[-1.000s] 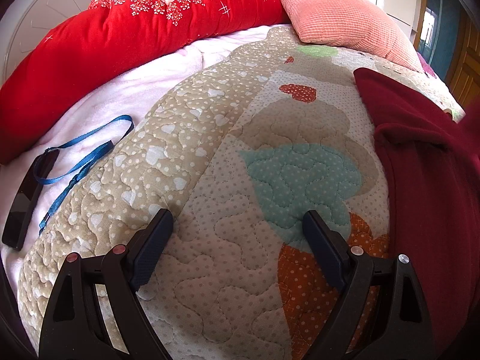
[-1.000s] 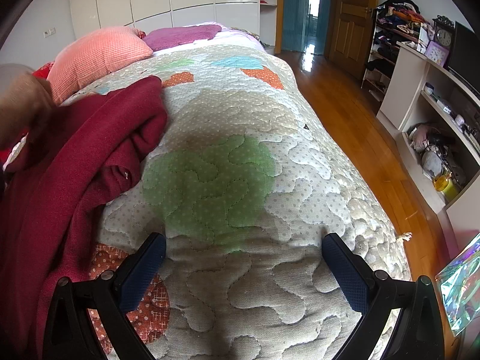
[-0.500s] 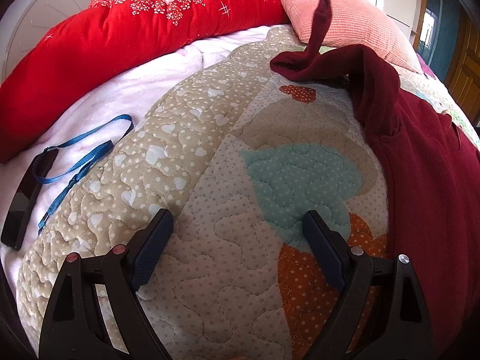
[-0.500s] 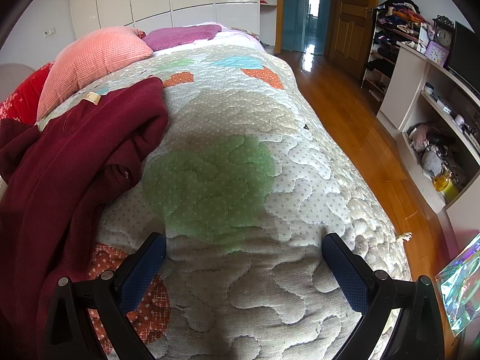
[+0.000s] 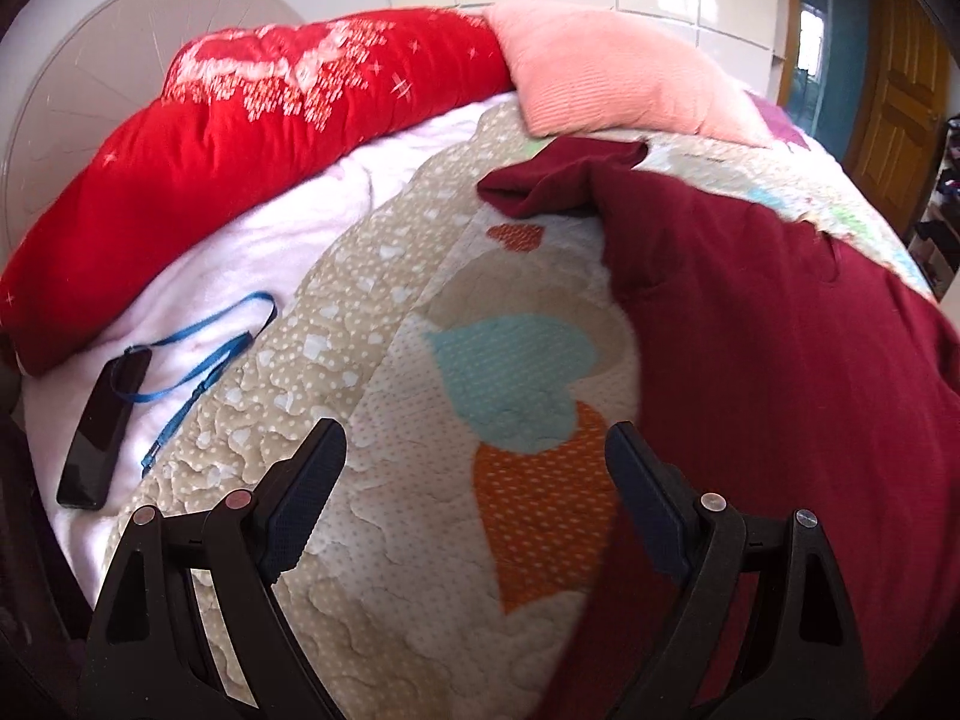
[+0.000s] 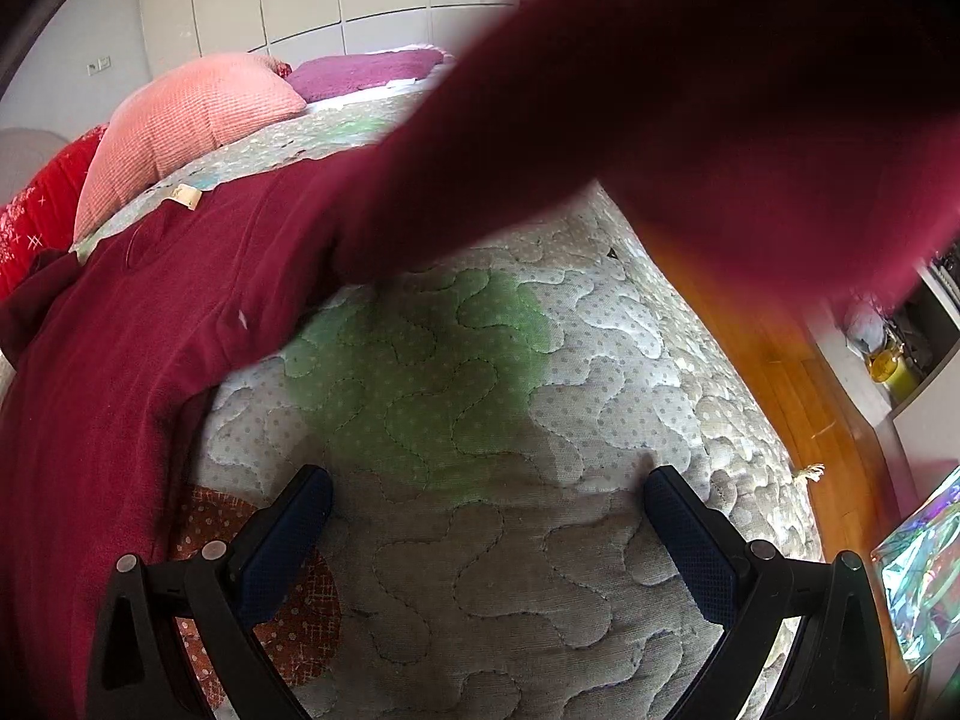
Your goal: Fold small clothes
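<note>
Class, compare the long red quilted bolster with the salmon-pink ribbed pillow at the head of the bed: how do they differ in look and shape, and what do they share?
The long red quilted bolster is bright red with a white snowflake-like print; the salmon-pink ribbed pillow is plain, with fine ribbing. The bolster is long and curved; the pillow is shorter and squarish, with pointed corners. Both lie at the head of the bed, side by side.

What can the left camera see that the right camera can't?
Only the left camera shows the black phone and its blue strap lying on the pink sheet. Only the right camera shows the wooden floor and a shelf with a yellow bottle. Both show the dark red top on the quilt, the pink pillow, and open tongs.
</note>
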Motion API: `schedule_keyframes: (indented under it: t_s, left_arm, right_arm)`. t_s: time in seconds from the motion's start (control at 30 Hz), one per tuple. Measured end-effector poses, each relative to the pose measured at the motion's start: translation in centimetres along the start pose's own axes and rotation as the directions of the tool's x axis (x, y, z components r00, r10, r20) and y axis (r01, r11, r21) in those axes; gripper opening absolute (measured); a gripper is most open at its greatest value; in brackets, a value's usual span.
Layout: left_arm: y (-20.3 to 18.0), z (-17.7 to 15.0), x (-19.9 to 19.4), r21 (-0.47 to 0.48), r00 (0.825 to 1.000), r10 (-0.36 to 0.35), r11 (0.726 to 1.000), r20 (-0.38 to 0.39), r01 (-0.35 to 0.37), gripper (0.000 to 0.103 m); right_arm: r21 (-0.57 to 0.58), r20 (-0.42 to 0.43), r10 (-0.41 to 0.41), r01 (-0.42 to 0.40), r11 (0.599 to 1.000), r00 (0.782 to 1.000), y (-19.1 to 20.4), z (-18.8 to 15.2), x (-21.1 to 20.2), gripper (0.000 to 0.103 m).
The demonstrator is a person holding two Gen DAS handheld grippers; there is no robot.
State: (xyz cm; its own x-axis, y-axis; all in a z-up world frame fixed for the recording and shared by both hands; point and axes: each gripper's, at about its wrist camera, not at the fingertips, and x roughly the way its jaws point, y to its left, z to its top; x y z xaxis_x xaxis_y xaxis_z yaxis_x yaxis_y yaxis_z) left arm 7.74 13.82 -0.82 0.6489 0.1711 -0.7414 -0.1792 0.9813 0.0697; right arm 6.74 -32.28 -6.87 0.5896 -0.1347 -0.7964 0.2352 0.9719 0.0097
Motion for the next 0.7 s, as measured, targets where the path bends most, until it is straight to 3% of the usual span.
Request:
schedule_keyframes:
  t_s: [0.5, 0.7]
  left_arm:
    - [-5.6, -0.6, -5.5, 0.078, 0.993, -0.083, 0.994, 0.087, 0.077, 0.089]
    - [-6.9, -0.8, -6.4, 0.101, 0.99, -0.102, 0.991, 0.097, 0.093, 0.089]
  right_arm:
    - [-0.007, -0.016, -0.005, 0.005, 1.0, 1.0, 0.3, 0.1, 0.1, 0.103]
    - [-0.008, -0.018, 0.011, -0.011, 1.0, 1.0, 1.1, -0.8, -4.7, 0.103]
